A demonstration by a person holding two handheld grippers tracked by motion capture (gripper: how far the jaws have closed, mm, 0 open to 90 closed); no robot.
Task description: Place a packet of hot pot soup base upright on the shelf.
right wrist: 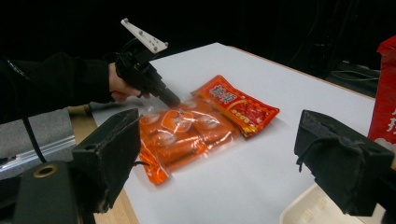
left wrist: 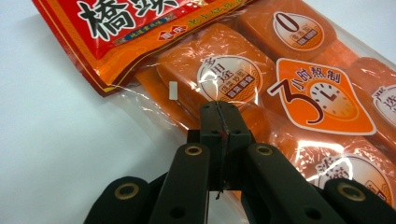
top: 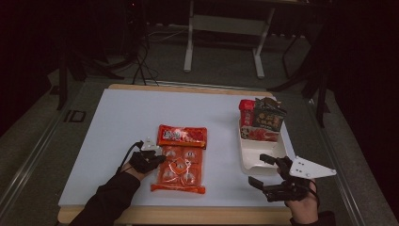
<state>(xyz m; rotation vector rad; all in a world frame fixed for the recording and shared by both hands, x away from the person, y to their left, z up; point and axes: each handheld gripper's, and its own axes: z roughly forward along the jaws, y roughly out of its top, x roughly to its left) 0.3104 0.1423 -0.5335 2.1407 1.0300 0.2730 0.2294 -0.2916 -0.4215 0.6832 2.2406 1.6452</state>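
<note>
High view: pack point(top: 181, 160) lies mid-desk toward the near edge, left gripper point(top: 157, 159) at its left side. Left gripper view: fingers point(left wrist: 219, 126) clenched on the film, so lift gently. Right gripper view: right gripper point(right wrist: 224, 154) released, ready to help

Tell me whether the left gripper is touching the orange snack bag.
Touching. In the left gripper view the left gripper, jaws shut together, presses its tips onto the clear film of the orange snack bag; the right gripper view shows the same contact.

Orange snack pack point(top: 180, 161) flat on table
</note>
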